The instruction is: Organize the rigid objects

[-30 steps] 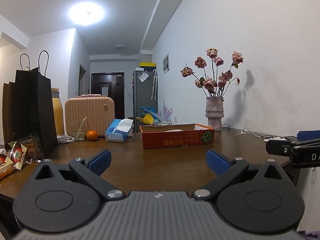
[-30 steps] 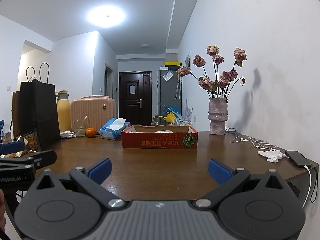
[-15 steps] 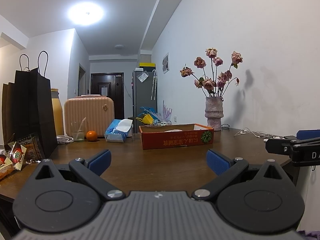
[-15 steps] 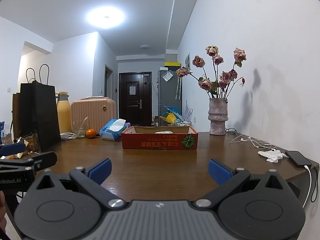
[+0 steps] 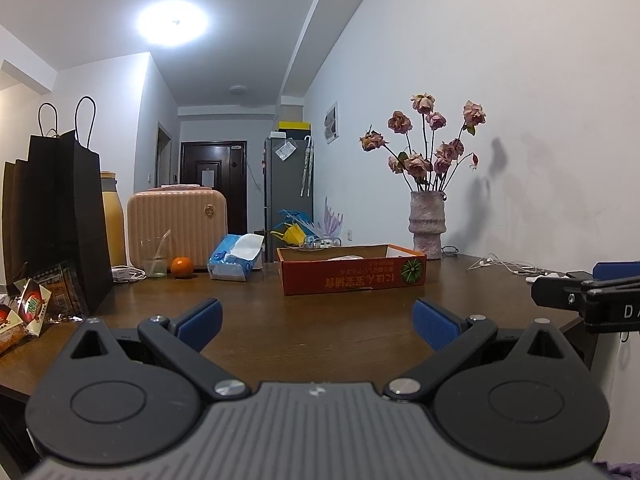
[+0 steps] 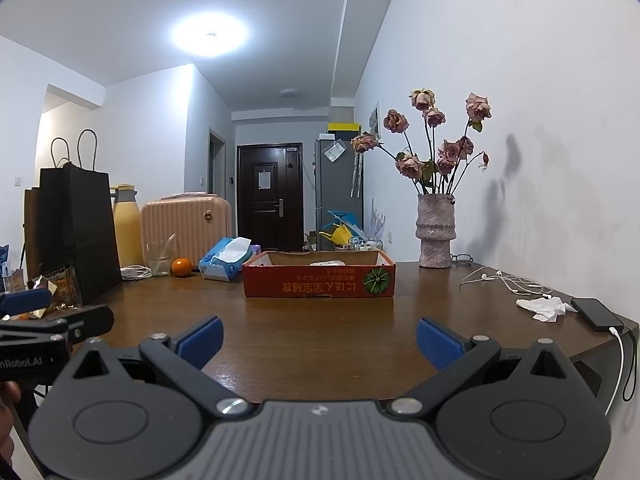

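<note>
A shallow red cardboard box (image 5: 352, 274) (image 6: 319, 276) stands mid-table on the brown wooden table (image 5: 320, 320) (image 6: 320, 328), with something white inside. A small orange (image 5: 182, 266) (image 6: 181, 267), a glass with a straw (image 5: 154, 258) (image 6: 160, 258) and a blue tissue pack (image 5: 236, 258) (image 6: 226, 260) sit at the back left. My left gripper (image 5: 316, 320) is open and empty above the near table edge. My right gripper (image 6: 320, 338) is open and empty, level beside it.
A black paper bag (image 5: 60, 216), snack packets (image 5: 28, 312), a yellow bottle (image 6: 127, 232) and a pink case (image 5: 178, 224) stand at the left. A vase of dried roses (image 6: 436, 232), earphones (image 6: 504, 280), crumpled tissue (image 6: 542, 308) and a phone (image 6: 596, 312) lie at the right.
</note>
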Demonstrator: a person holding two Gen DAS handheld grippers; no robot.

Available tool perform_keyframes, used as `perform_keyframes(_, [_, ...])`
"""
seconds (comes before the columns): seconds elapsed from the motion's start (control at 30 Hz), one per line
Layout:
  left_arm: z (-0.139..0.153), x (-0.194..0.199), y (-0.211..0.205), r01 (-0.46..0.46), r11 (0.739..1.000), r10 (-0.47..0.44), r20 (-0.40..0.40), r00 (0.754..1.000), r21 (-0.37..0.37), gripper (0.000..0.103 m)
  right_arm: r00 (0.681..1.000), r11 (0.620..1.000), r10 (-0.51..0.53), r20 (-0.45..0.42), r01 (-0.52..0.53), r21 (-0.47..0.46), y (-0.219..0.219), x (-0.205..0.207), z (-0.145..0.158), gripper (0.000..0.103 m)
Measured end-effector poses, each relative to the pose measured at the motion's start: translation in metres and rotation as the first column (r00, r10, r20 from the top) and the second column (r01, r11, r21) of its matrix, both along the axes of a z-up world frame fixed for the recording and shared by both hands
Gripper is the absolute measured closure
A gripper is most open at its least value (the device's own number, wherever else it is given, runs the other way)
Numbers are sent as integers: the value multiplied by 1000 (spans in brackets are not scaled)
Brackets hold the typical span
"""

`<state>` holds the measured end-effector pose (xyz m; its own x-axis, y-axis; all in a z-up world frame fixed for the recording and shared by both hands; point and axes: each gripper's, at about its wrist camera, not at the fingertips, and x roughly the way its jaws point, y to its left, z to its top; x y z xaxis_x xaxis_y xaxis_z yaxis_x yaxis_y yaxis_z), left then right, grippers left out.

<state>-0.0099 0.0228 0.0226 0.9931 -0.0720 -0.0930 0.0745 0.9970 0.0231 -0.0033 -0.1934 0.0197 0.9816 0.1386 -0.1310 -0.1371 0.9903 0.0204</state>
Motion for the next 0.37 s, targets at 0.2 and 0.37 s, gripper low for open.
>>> perform_keyframes(0.2, [0, 1, 1, -5, 1000, 5, -6, 1000, -1, 0, 1000, 1000, 0, -4, 0, 3, 0, 0, 0, 0])
perform_keyframes(0.37, [-1, 0, -1, -17, 1000, 17, -3, 1000, -2, 0, 1000, 1000, 1, -4, -1, 1, -1, -1, 0, 0])
